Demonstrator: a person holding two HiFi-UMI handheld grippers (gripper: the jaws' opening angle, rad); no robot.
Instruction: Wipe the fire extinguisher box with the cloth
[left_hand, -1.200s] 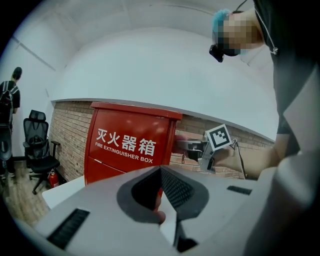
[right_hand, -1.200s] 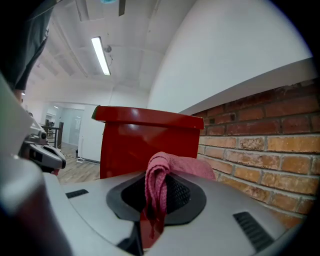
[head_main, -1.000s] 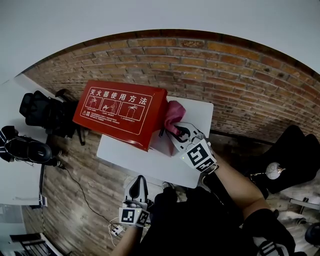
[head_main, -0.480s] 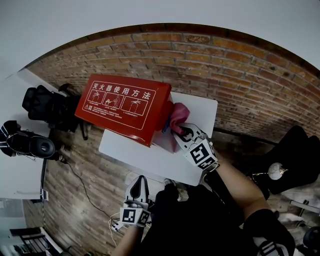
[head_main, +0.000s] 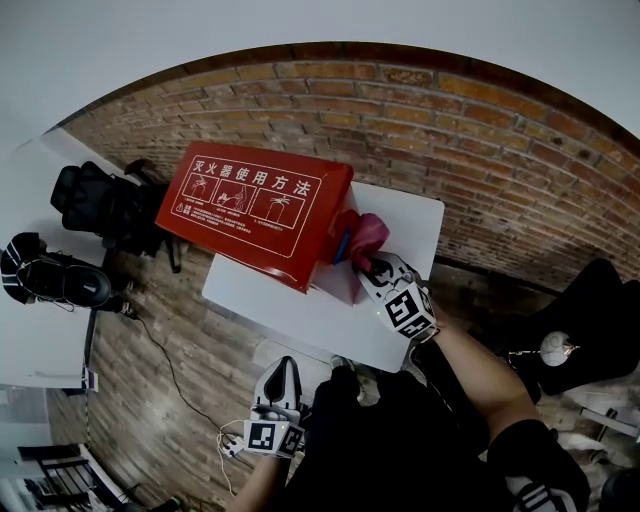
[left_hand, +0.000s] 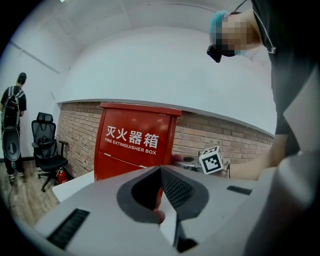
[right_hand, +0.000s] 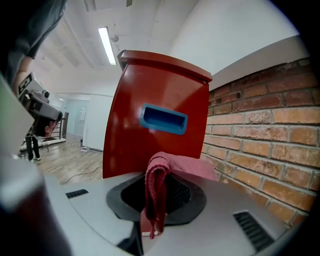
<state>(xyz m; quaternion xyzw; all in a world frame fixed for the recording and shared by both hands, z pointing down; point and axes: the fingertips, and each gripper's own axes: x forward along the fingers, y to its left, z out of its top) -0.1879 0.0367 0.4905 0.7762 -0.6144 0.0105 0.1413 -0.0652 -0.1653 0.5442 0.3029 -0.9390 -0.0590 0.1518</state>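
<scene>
The red fire extinguisher box stands on the white counter by the brick wall. The right gripper has its fingers pinching the pink cloth just beside the box's side, which bears a blue recessed handle. The left gripper hangs below the counter's edge, its fingers pressed together on nothing.
</scene>
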